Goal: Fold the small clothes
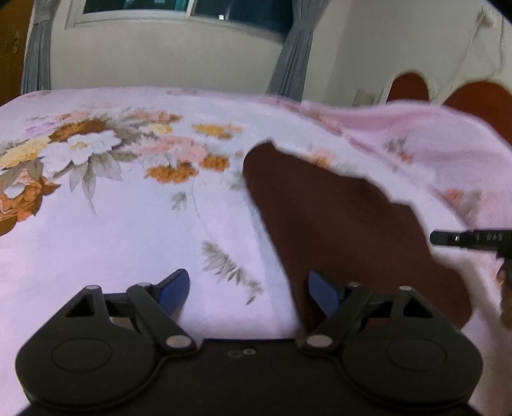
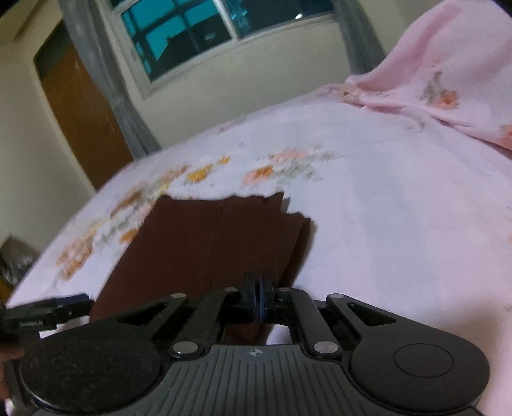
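A dark brown garment (image 1: 336,224) lies on the pink floral bedsheet (image 1: 128,224), blurred by motion. My left gripper (image 1: 249,289) is open just left of the garment's near edge, its blue fingertips (image 1: 174,291) wide apart over bare sheet. The right gripper (image 1: 464,240) reaches in from the right edge at the garment's side. In the right wrist view the right gripper (image 2: 260,288) is shut, and the brown garment (image 2: 208,243) runs up to and under its pressed blue pads. The left gripper (image 2: 48,313) shows at the left edge, beside the cloth.
A bunched pink floral pillow or cover (image 2: 448,80) rises at the right of the bed. Behind the bed are a window (image 2: 192,28), grey curtains (image 1: 294,48), a wooden door (image 2: 80,105) and a brown headboard (image 1: 412,89).
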`<state>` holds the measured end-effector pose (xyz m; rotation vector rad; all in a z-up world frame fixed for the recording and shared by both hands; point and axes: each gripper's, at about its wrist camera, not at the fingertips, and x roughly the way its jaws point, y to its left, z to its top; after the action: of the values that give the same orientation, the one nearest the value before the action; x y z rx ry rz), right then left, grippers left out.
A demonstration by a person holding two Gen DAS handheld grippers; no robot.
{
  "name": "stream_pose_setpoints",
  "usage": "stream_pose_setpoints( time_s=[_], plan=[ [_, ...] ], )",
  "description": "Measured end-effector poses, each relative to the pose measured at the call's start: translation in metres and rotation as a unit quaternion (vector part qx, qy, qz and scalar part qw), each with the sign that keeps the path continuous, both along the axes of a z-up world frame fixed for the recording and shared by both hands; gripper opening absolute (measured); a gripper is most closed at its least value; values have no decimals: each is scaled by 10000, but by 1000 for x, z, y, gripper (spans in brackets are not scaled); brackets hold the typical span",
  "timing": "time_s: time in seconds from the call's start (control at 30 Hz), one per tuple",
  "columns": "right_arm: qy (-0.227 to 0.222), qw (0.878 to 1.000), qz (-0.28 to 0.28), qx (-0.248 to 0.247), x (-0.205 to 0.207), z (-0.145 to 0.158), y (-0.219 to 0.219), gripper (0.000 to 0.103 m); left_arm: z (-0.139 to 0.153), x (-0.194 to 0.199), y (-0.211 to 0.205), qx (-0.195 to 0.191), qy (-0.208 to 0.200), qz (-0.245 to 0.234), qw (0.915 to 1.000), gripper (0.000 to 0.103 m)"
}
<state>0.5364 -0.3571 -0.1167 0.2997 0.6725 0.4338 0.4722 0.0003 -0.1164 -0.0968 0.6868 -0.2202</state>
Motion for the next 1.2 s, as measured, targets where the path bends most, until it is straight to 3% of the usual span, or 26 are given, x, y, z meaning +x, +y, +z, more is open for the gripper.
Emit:
stream_pose_setpoints(
  time_s=[0.07, 0.1, 0.23, 0.33, 0.6, 0.63, 0.67, 0.73, 0.83, 0.87, 0.9, 0.97, 1.0, 1.1, 1.13, 1.2],
  plan=[
    [523, 9981, 84, -330, 25, -18, 10, 2, 2, 6, -1, 206, 13, 31, 9998, 79],
    [549, 9980, 102, -282, 26, -15, 8, 2, 8, 7, 0, 175, -105, -67, 9998, 80],
    [-122, 9996, 129, -200, 30, 20, 5, 2, 27, 36, -14, 148, -378, -408, 9983, 82],
    [-141, 9995, 108, -245, 54, 27, 11, 2, 33, 73, -35, 340, -389, -522, 9973, 82],
    [125, 9988, -435, 176, 79, 7, -20, 2, 23, 139, -38, -210, -39, -711, 9972, 79],
    [147, 9982, -492, 314, 77, 5, -26, 2, 19, 144, -38, -254, 46, -794, 9965, 77],
    [111, 9974, -586, 414, 75, 1, -30, 2, 14, 149, -40, -284, 126, -910, 9954, 64],
    [112, 9950, -748, 653, 72, -4, -39, 2, 1, 157, -42, -354, 306, -987, 9940, 49],
    [25, 9928, -776, 913, 67, -7, -46, 2, -2, 154, -30, -827, 168, -890, 9925, 31],
    [-95, 9926, -743, 958, 63, -3, -46, 2, 0, 152, -25, -933, 75, -866, 9918, 31],
    [-217, 9921, -681, 1027, 59, 1, -46, 2, -1, 152, -24, -927, 94, -809, 9924, 31],
    [-513, 9923, -481, 1016, 55, 6, -38, 2, -9, 158, -32, -511, 221, -817, 9951, 49],
    [-440, 9939, -387, 936, 60, 3, -32, 2, -11, 159, -33, -475, 176, -836, 9952, 54],
    [349, 9983, -381, 281, 81, -24, -19, 1, -4, 163, -24, -514, 55, -596, 9969, 70],
    [291, 9982, -392, 348, 80, -22, -20, 1, 2, 161, -18, -532, -30, -428, 9977, 76],
    [82, 9987, -436, 231, 72, -10, -21, 1, 16, 154, -9, -399, -362, -173, 9984, 75]
  ],
)
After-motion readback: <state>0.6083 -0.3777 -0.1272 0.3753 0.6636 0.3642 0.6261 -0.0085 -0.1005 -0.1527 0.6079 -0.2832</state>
